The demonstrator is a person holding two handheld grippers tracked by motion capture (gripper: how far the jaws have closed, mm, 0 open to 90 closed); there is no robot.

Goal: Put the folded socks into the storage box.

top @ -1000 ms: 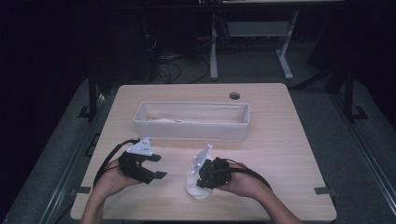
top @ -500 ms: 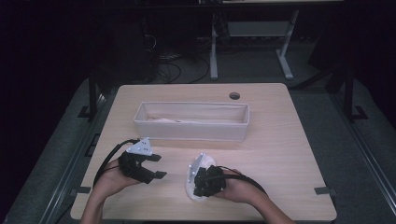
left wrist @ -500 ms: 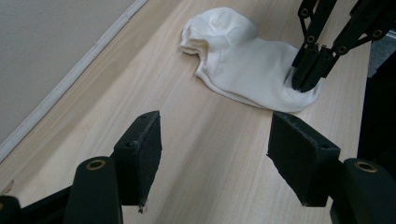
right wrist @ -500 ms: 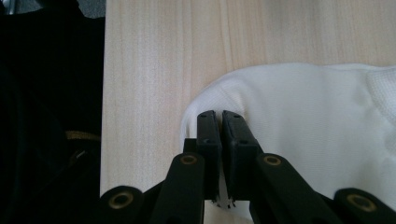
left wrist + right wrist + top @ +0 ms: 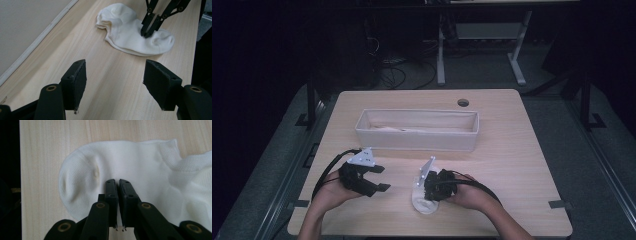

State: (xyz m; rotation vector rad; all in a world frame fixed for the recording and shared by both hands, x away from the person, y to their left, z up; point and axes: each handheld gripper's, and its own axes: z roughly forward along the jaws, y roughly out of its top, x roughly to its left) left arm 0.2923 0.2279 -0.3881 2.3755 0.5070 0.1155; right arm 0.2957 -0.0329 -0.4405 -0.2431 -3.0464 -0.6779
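Bench: fabric bin mid-bench. White sock near front edge, not binned. Right tongs pressed together, pinching sock middle; lift and drop remain. Left tongs spread, empty, beside.

- High view: the room around is near black, and only the table is lit — evenly, from above, with faint shadows.
- Left gripper view: bright, soft light; the near pads are slightly blurred.
- Right gripper view: the sock is sharp, close to overexposed — its knit stays readable.
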